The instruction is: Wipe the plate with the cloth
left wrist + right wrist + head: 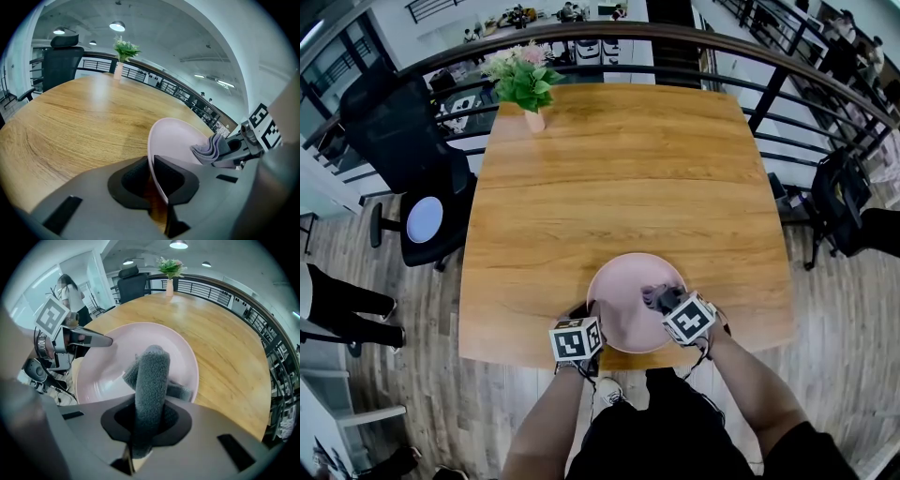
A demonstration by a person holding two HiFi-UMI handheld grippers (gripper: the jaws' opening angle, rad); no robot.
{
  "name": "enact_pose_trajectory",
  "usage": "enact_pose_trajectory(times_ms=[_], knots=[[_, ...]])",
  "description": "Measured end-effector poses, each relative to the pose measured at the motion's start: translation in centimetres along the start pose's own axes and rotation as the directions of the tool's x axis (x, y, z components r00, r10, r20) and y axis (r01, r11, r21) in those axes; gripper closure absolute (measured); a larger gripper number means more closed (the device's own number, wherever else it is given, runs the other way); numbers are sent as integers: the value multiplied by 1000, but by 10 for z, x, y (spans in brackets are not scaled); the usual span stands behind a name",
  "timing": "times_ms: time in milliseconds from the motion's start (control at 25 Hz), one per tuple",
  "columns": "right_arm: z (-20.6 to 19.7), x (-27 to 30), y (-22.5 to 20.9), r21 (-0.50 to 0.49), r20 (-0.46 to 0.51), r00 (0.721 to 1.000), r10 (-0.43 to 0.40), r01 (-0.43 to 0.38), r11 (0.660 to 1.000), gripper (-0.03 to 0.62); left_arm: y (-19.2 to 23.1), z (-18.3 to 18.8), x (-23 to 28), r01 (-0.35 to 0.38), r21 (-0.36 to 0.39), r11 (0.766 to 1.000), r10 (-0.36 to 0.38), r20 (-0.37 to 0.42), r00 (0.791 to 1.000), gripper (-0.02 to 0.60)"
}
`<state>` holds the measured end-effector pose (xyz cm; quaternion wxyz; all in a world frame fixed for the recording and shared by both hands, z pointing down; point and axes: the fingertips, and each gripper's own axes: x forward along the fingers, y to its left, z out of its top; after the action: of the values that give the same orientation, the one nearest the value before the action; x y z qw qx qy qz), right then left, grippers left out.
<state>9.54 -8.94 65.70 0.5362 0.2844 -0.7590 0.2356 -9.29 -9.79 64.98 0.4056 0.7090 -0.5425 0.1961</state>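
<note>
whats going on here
A person at a wooden table holds a gripper in each hand and is wiping a plate. The left gripper is clamped on the near rim of the pink plate, holding it steady. The right gripper grips a grey cloth, with the cloth's free end down in the right side of the plate.
</note>
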Motion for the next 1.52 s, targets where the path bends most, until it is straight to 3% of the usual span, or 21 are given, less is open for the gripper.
enact_pose_trajectory(times_ms=[440,640,960,1120,1280,1520], knots=[[30,8,-31,58,58,996,-71,68,996,540,0,1,1,2,7,1000,-2,0,1000,526],[48,4,-37,134,194,976,-95,70,989,540,-1,-1,2,3,6,1000,-3,-1,1000,526],[75,-50,-32,237,503,862,-58,-74,969,542,0,4,-8,31,21,999,-32,74,997,512],[83,-85,-27,234,587,805,-87,-66,970,540,7,13,-28,18,69,997,-28,148,989,459],[88,-119,-11,222,646,756,-110,-48,974,542,4,28,-65,12,120,993,-40,233,972,460],[91,-173,30,184,722,679,-131,-6,983,542,-19,50,-142,26,256,966,-117,347,930,527]])
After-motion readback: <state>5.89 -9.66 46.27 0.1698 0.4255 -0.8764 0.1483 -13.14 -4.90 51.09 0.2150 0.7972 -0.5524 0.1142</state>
